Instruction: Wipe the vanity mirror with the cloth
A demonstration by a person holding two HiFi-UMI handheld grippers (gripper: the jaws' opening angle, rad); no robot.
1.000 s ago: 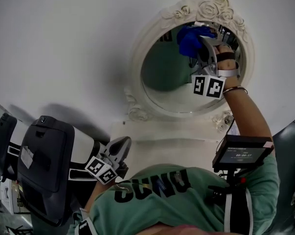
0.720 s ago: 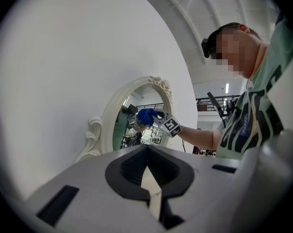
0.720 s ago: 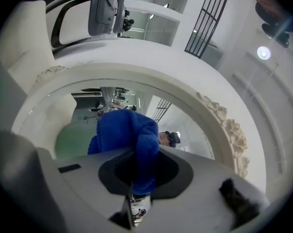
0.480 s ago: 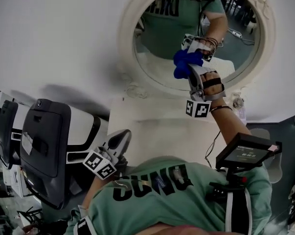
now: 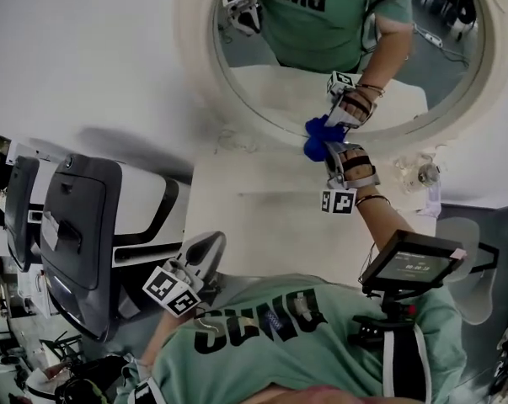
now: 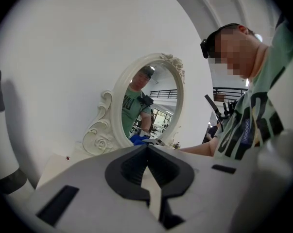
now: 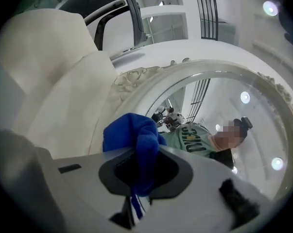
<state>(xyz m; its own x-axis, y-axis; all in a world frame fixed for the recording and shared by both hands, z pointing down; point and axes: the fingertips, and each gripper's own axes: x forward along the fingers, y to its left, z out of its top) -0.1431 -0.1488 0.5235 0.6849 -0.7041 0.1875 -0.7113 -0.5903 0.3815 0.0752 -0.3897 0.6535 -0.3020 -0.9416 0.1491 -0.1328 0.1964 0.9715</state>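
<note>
the right gripper (image 5: pixel 329 146) has its jaws clamped on a deep-blue, fuzzy cloth (image 5: pixel 318 136) that is bunched into a soft wad bulging out past the jaw tips. the wad sits at the lower edge of the glass of the oval vanity mirror with a white, carved, rose-patterned frame (image 5: pixel 196 66), meeting its own reflection just above the white vanity table top (image 5: pixel 262 217). the left gripper (image 5: pixel 205 249) hangs low beside the person's green shirt, well apart from the mirror, its jaws closed tip to tip.
</note>
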